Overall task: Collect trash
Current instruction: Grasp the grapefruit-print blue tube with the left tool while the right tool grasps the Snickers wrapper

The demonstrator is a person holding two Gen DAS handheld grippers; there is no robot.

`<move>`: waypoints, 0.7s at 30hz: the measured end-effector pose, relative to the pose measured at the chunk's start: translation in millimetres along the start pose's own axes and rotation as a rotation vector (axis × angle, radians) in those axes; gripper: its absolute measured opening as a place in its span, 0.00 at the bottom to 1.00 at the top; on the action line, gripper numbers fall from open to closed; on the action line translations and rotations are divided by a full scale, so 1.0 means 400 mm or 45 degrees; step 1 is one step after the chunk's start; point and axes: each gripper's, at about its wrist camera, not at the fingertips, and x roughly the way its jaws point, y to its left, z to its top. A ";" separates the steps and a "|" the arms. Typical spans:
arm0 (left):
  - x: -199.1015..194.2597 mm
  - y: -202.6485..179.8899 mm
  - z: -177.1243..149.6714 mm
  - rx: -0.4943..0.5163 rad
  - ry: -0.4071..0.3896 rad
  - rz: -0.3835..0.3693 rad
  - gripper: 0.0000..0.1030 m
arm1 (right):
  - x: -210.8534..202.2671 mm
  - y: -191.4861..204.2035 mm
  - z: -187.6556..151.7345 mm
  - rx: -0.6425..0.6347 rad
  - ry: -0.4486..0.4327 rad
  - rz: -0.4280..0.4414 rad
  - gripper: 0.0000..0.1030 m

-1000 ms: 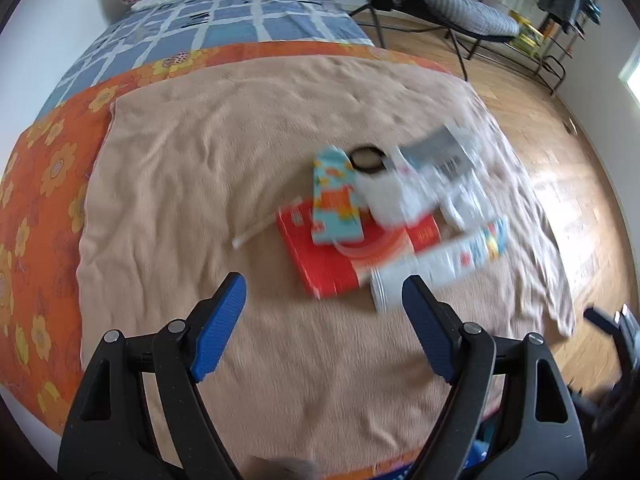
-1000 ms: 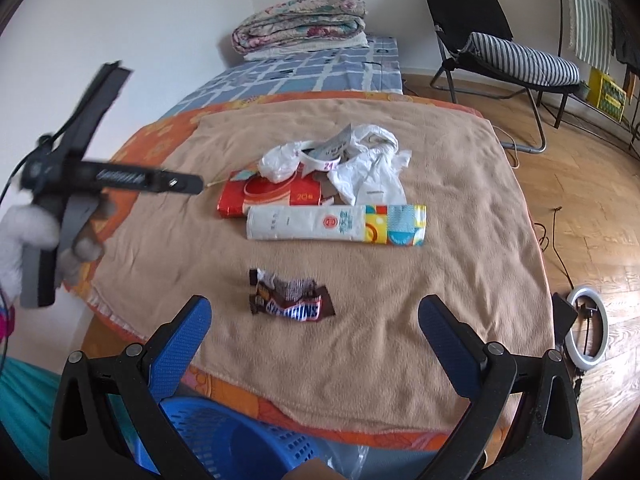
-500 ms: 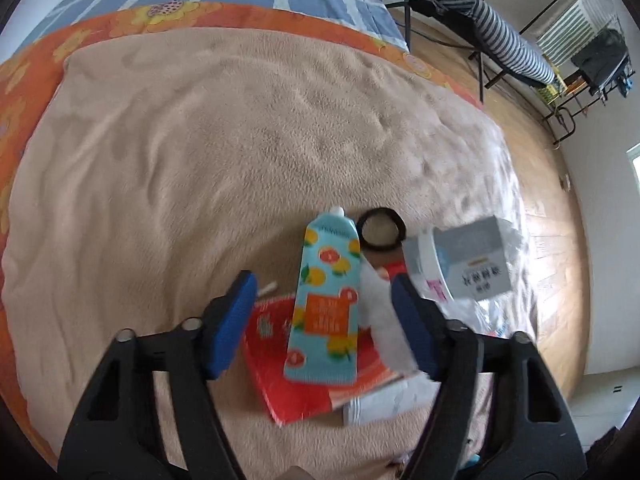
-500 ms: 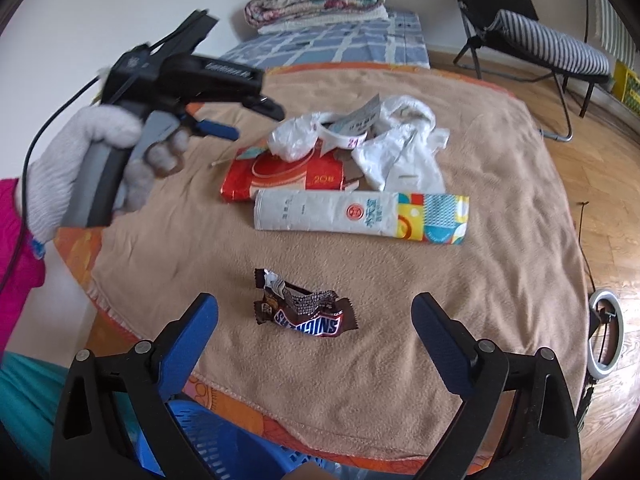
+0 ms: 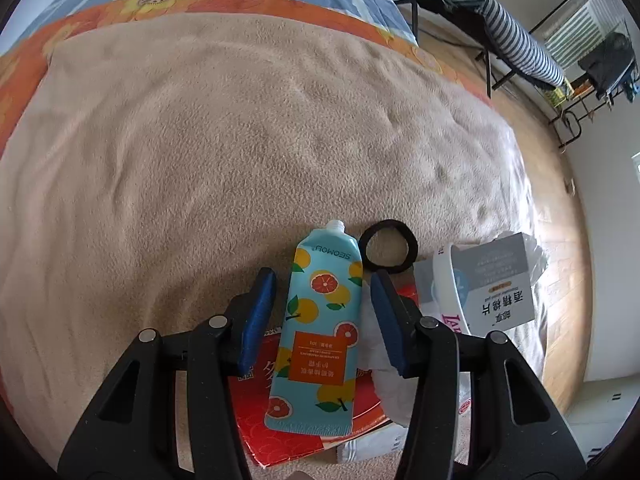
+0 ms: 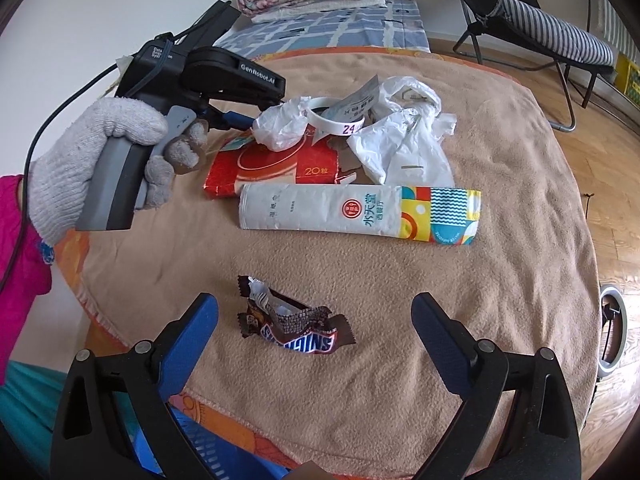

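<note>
A light-blue tube printed with oranges [image 5: 320, 320] lies on a red packet [image 5: 280, 420] on the beige blanket [image 5: 240, 140]. My left gripper [image 5: 322, 280] straddles the tube and its jaws are closing; narrow gaps still show between the blue pads [image 5: 260, 312] and the tube's sides. In the right wrist view a gloved hand [image 6: 100, 152] holds that gripper over the trash pile. My right gripper [image 6: 316, 302] stands wide open just above a brown Snickers wrapper [image 6: 296, 328], which lies between its fingers without touching them.
A black hair tie [image 5: 388, 246], a white box [image 5: 500, 280] and crumpled tissue [image 5: 384, 360] lie beside the tube. A wet-wipe pack [image 6: 356, 214] and white plastic bag [image 6: 404, 140] sit mid-blanket. A blue basket [image 6: 200, 452] is below the bed edge; a ring light [image 6: 610, 328] is on the floor.
My left gripper swung in and down over the pile, and its jaws narrowed around the tube. My right gripper dropped closer to the Snickers wrapper, staying wide.
</note>
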 end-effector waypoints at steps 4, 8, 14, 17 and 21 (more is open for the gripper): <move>0.003 -0.014 -0.002 0.067 -0.004 0.015 0.35 | 0.028 0.019 0.004 -0.014 0.031 -0.001 0.93; -0.005 -0.023 -0.004 0.105 -0.037 0.001 0.35 | 0.054 0.031 0.014 -0.028 0.062 -0.020 0.91; -0.034 -0.005 0.006 0.078 -0.080 -0.026 0.35 | 0.094 0.020 0.024 -0.011 0.133 -0.026 0.62; -0.059 0.007 0.003 0.073 -0.103 -0.023 0.35 | 0.109 0.007 0.025 0.018 0.163 0.008 0.42; -0.088 0.019 -0.001 0.067 -0.120 -0.017 0.35 | 0.103 -0.007 0.029 0.009 0.163 0.010 0.17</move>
